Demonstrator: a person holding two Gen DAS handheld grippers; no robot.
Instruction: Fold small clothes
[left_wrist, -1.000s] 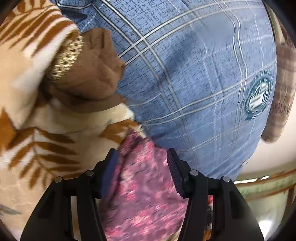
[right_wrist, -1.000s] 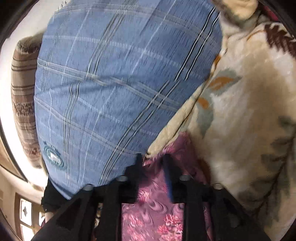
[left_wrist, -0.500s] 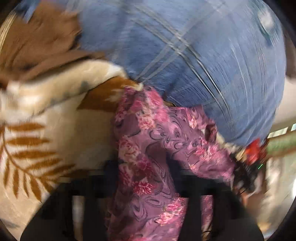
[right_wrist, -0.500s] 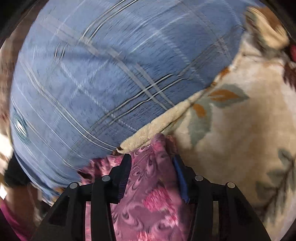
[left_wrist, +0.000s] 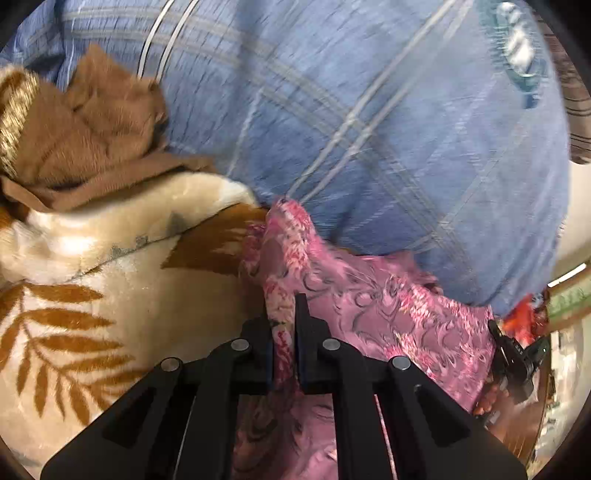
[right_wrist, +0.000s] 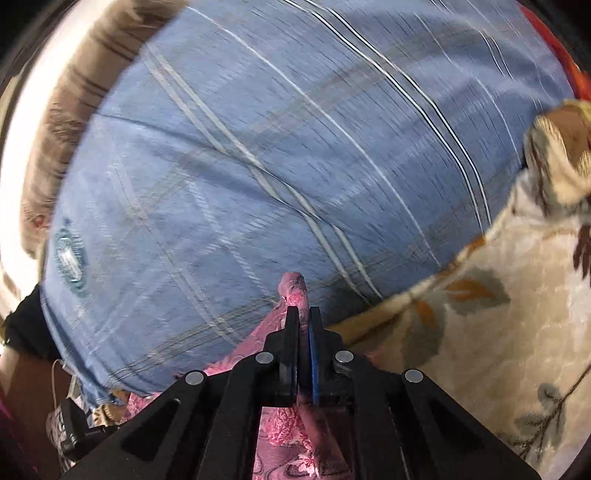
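Left tongs (left_wrist: 282, 325): narrow, clamped on a bunched edge of the pink floral cloth (left_wrist: 388, 310) at lower centre of the left wrist view. Fabric pokes up past the fingertips (left_wrist: 301, 306) and spreads to the lower right of the frame, lying across the seam between the two covers.

Right tongs (right_wrist: 303, 325): narrow too, pinching another fold of the same pink floral cloth (right_wrist: 295, 291) at lower centre of the right wrist view. A small nub of fabric sticks out above the tips; the rest drops under the tongs to the bottom edge and trails lower left.

Both views are motion-blurred.

Surroundings, left wrist view: cream fleece blanket with brown leaf print (left_wrist: 110, 295) fills the left and lower left, touching the cloth. Brown garment with a gold knitted band (left_wrist: 92, 133) sits crumpled at upper left on top of the blanket. Blue plaid sheet (left_wrist: 369, 129) covers the upper and right part, round teal logo (left_wrist: 517, 48) at upper right. Black device (left_wrist: 517, 362) at the right edge, just past the cloth; cannot tell what it is.

Right wrist view: blue plaid sheet (right_wrist: 277, 166) takes the centre and left, logo (right_wrist: 70, 258) at mid left. Fleece blanket (right_wrist: 498, 332) at right. Striped brown fabric (right_wrist: 55, 147) along the left edge.
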